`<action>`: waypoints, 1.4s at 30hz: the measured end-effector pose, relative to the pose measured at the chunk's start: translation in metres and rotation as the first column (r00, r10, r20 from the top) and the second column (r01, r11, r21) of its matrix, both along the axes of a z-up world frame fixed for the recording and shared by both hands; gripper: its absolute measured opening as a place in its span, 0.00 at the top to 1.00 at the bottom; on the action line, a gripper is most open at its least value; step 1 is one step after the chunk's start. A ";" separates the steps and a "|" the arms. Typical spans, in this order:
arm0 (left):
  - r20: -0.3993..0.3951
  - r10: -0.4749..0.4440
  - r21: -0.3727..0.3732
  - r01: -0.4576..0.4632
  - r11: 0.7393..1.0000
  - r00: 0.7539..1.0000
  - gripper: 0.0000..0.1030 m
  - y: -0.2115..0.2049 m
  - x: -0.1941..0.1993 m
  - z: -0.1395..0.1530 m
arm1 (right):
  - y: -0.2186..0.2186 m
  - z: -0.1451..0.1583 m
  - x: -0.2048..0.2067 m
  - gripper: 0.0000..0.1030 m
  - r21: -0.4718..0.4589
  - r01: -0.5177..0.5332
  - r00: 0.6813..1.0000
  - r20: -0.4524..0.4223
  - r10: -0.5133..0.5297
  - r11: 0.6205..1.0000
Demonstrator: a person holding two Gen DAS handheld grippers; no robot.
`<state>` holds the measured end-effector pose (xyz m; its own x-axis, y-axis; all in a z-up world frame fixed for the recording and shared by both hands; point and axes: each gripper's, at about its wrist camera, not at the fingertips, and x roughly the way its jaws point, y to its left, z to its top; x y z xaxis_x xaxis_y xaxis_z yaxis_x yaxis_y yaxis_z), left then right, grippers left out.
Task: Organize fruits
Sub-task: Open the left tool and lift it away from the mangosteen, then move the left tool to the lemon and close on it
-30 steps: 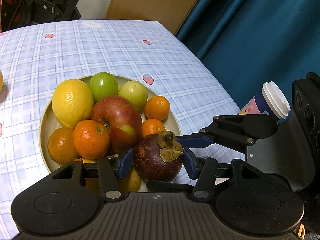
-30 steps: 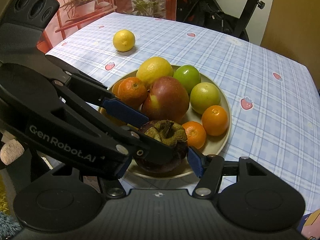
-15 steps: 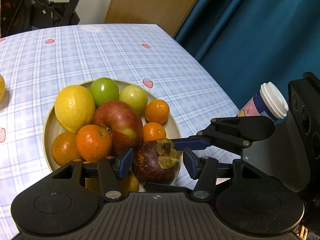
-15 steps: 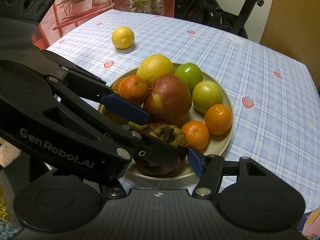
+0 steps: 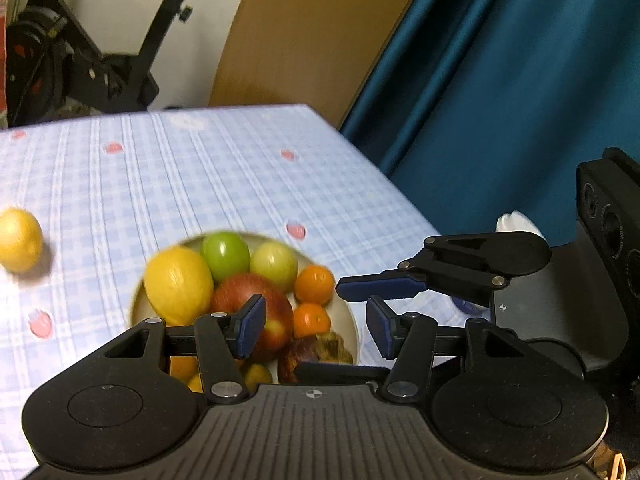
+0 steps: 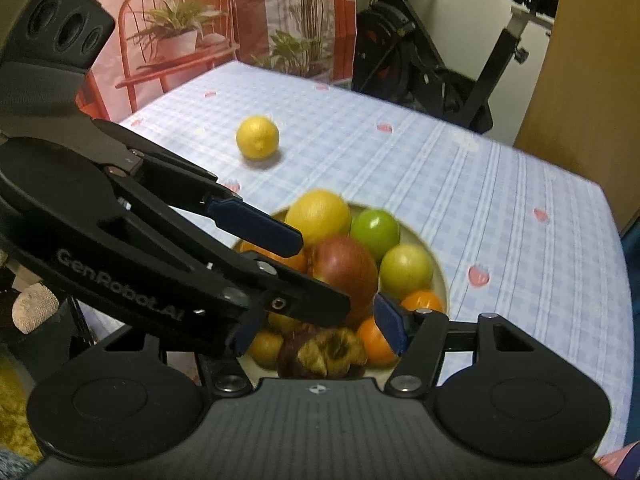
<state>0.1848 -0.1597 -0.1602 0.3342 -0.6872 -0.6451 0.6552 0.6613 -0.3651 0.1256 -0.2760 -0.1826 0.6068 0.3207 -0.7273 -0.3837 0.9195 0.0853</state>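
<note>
Now both grippers, left [image 5: 314, 326] and right [image 6: 318, 330], are hovering spread and empty over the plate [image 6: 438, 276], the lone lemon [image 6: 257, 137] sitting nearer the left.

My left hand-held gripper [image 5: 314, 322] hangs above the near rim of the plate [image 5: 354, 326], its blue pads apart with nothing between them. Below the gap sits the dark mangosteen [image 5: 316, 354], blurred, on the plate's near edge. Behind it are a red apple [image 5: 256, 300], a big lemon [image 5: 178, 284], two green fruits and small oranges. A second lemon [image 5: 18, 240] lies alone toward the desk's left edge. My right hand-held gripper [image 5: 380, 285] reaches in from the right, one blue finger over the plate's right rim.
</note>
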 end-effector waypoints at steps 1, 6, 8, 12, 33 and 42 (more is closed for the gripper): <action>0.012 0.005 -0.008 -0.005 1.000 1.000 0.44 0.004 0.001 0.005 | 0.000 0.004 0.001 0.39 -0.001 0.000 1.000 0.010 0.000 1.000; 0.082 0.049 -0.039 -0.046 0.998 0.995 0.44 0.026 0.009 0.030 | 0.002 0.023 0.012 0.38 0.005 0.009 0.998 0.060 -0.010 1.000; 0.108 0.077 -0.049 -0.072 0.996 0.991 0.44 0.040 0.016 0.039 | 0.004 0.031 0.018 0.38 0.015 0.013 0.997 0.080 -0.014 1.000; 0.150 0.143 -0.055 -0.137 0.989 0.978 0.44 0.069 0.031 0.053 | 0.010 0.045 0.033 0.38 0.033 0.011 0.992 0.122 -0.015 0.999; 0.074 0.387 0.008 -0.389 0.921 0.919 0.43 0.175 0.134 0.014 | 0.114 0.025 0.140 0.38 -0.006 -0.159 0.976 0.153 0.158 0.987; 0.002 0.383 0.001 -0.383 0.924 0.924 0.35 0.174 0.157 -0.014 | 0.126 -0.007 0.189 0.37 0.067 -0.104 0.993 0.057 0.100 0.992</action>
<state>0.3414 0.0146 -0.1737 0.5729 -0.5059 -0.6449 0.3528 0.8623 -0.3632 0.3143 -0.1498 -0.1896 0.6060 0.4314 -0.6683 -0.4809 0.8679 0.1243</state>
